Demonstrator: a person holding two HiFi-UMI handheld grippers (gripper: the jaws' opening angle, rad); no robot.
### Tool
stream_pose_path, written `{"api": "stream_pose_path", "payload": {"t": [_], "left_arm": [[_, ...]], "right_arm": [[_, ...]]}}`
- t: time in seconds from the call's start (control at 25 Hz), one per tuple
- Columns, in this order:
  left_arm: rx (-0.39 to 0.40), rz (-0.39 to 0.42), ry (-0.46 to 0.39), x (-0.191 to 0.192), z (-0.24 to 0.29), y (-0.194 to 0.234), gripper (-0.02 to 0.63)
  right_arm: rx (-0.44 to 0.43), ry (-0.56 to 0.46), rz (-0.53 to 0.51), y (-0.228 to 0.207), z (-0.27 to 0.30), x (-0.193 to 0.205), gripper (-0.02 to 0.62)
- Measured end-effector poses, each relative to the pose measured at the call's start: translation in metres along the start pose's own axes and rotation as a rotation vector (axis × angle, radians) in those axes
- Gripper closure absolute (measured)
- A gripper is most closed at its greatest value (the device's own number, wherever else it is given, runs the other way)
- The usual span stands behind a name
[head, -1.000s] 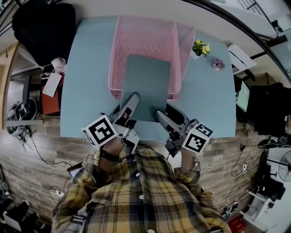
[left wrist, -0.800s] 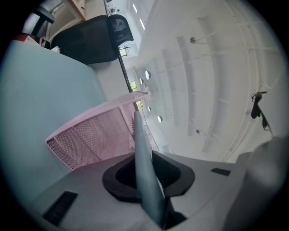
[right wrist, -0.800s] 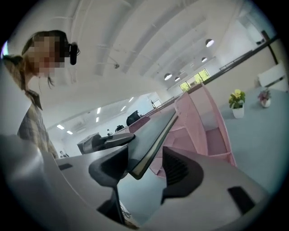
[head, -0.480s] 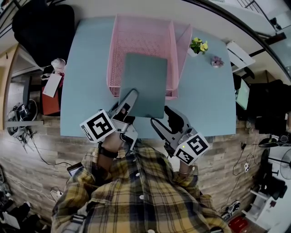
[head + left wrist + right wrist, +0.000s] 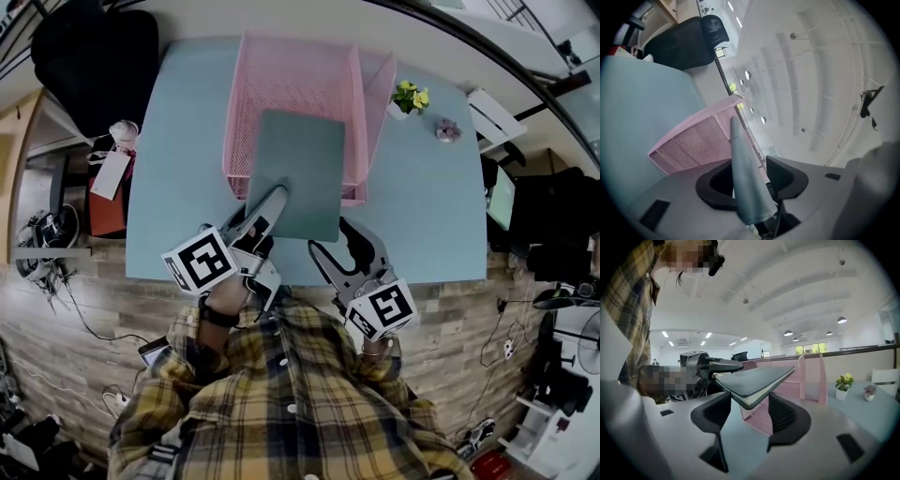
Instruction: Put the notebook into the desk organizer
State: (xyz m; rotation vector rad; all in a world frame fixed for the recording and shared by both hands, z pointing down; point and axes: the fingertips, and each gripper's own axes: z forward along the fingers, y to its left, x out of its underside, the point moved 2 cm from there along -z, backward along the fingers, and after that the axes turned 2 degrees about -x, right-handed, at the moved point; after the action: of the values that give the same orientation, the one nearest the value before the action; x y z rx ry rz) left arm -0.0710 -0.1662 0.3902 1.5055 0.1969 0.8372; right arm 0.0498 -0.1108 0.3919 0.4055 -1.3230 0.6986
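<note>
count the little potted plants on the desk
2. The yellow-flowered plant stands on the desk just right of the pink desk organizer; the smaller pink-flowered plant sits further right. None seems hidden.

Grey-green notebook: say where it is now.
Head view, centre: the grey-green notebook has its far end in the pink mesh desk organizer, near end sticking out past the rim, between the opening jaws of the left tool.
</note>
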Motion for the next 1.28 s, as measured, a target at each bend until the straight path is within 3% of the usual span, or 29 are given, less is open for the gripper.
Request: {"api": "stream_pose_path", "payload": {"t": [0.16,0.44,0.68,1.04,1.28], "left_arm": [[-0.002,0.158,-0.002,-0.001,-0.014,0.001,0.399],[-0.083,0.462,-0.014,-0.007,-0.045,-0.006,0.402],[-0.104,0.742,0.039,0.006,-0.047,-0.013,0.393],[-0.191,0.948,0.055,0.002,-0.042,-0.005,0.418],[-0.215,1.017,0.050,-0.003,-0.033,-0.004,0.456]], "right_arm": [[0.015,-0.027,0.008,-0.003,-0.001,-0.005,0.347],[0.048,-0.040,-0.004,-0.013,0.003,-0.014,0.348],[0.069,-0.040,0.009,-0.020,0.008,-0.016,0.348],[0.076,-0.039,-0.007,-0.026,0.018,-0.019,0.348],[0.103,-0.036,-0.044,-0.032,0.027,-0.023,0.350]]}}
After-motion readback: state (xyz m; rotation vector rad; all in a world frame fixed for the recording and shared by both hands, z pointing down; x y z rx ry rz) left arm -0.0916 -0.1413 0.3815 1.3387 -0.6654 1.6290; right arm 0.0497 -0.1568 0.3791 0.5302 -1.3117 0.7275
